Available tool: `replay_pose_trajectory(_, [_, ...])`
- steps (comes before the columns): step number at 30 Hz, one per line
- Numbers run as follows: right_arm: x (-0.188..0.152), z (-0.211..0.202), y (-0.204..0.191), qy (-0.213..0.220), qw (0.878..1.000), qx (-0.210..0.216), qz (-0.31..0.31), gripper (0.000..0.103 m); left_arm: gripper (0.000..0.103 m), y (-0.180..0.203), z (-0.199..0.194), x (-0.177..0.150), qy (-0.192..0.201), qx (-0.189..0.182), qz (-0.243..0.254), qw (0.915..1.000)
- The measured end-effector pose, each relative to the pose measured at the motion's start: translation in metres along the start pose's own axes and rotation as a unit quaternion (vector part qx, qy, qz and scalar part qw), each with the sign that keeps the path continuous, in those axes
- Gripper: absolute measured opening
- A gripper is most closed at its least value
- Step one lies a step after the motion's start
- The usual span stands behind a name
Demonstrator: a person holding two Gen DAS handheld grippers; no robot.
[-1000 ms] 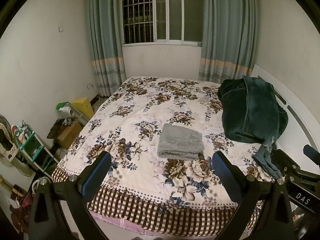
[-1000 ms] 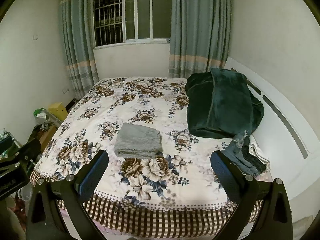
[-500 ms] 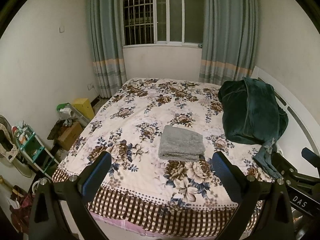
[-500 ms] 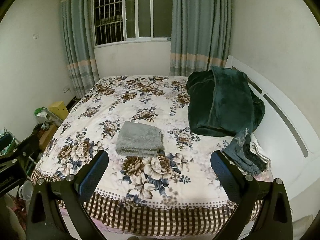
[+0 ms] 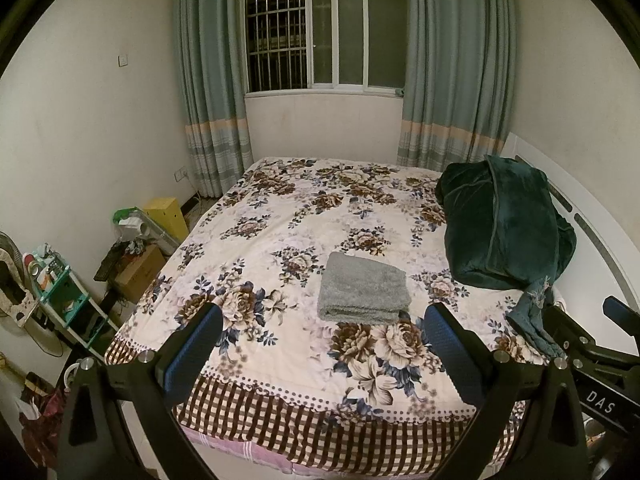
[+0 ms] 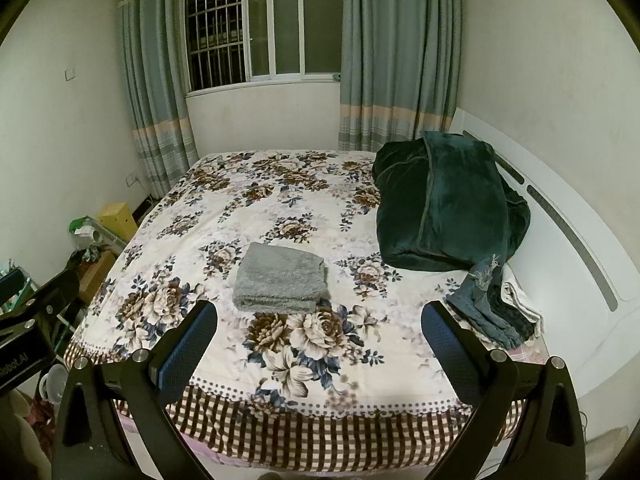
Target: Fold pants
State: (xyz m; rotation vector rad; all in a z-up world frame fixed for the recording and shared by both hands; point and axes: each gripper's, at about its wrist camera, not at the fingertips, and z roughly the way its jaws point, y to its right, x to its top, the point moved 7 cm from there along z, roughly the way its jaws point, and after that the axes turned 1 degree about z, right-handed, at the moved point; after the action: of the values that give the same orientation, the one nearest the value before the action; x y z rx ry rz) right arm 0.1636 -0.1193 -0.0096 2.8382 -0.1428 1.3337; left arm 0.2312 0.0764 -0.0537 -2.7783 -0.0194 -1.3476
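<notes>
Partly hidden: jeans [image 6: 490, 304] lie crumpled at the bed's right edge by the headboard [image 6: 568, 240]; in the left wrist view the other tool's frame covers their lower end.
Hard to make out: whether the pale cloth [image 6: 520, 298] beside the jeans is a garment cannot be told.
Folded item: grey pants [image 5: 364, 290], folded into a neat rectangle, rest on the near middle of the bed, clear of both tools.
Left tool [image 5: 320, 338]: jaws spread wide, holding nothing, hovering off the foot of the bed.
Right tool [image 6: 319, 336]: jaws likewise wide and empty, above the bed's near edge.
Right wrist view only: the full jeans heap and the pale cloth.
Left wrist view only: a green shelf [image 5: 60, 292] and a fan at the left wall.
Surface: bed [image 5: 280, 216] with flowered cover and checked hem; a dark green blanket [image 5: 504, 224] is heaped at the right.
Room: barred window [image 5: 320, 36], blue-grey curtains [image 5: 212, 80], boxes [image 5: 140, 272] on the floor.
</notes>
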Motion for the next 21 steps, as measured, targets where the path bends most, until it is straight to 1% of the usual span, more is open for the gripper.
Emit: replay_pose_trajectory(21, [-0.0019,0.0022,-0.0083,-0.002,1.000,0.005,0.003,0.103,0.103,0.0004,-0.0009,0.0008,0.001,0.006,-0.003,1.0000])
